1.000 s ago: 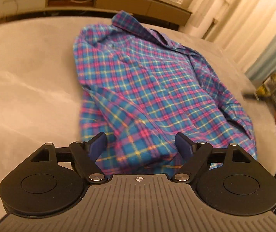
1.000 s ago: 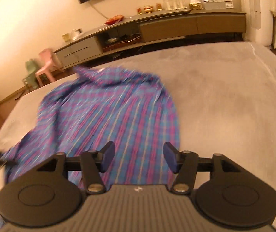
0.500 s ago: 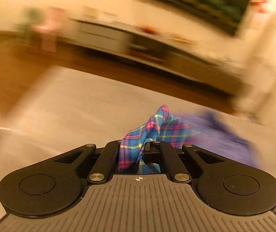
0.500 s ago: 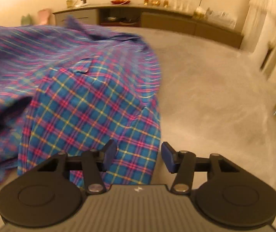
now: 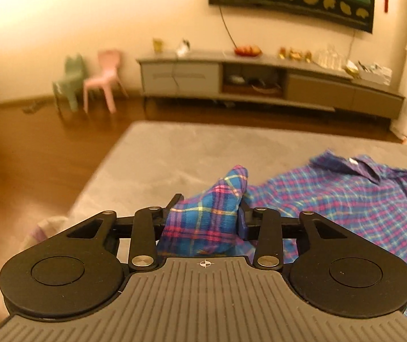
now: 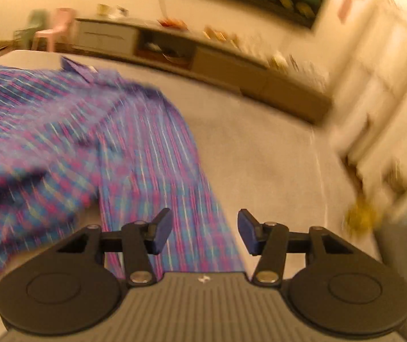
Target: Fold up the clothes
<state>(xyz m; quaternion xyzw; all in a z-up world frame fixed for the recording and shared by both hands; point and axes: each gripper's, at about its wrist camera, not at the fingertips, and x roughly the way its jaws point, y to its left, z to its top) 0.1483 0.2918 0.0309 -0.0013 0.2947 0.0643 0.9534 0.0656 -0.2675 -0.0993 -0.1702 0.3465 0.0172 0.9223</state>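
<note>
A blue, pink and yellow plaid shirt [image 5: 346, 199] lies spread on a grey soft surface [image 5: 174, 154], collar toward the far side. A bunched fold of the shirt stands up between the fingers of my left gripper [image 5: 209, 202], raised above the surface at the shirt's left side. Those jaws are opening, with the fold still filling the gap between them. In the blurred right wrist view the shirt [image 6: 60, 142] stretches to the left. My right gripper [image 6: 203, 216] hovers open over the shirt's right edge, and nothing is pinched between its pads.
The grey surface [image 6: 260, 156] ends at a wooden floor [image 5: 32, 156] on the left. A long low cabinet [image 5: 260, 77] runs along the far wall, with a pink chair [image 5: 103, 77] and a green chair [image 5: 69, 79] beside it. A blurred yellow object [image 6: 360, 219] sits at the right.
My left gripper shut on a fold of the shirt, lifted it and swung left; its jaws have since parted. My right gripper's view has rolled and shifted over the shirt's right edge, jaws slightly narrower.
</note>
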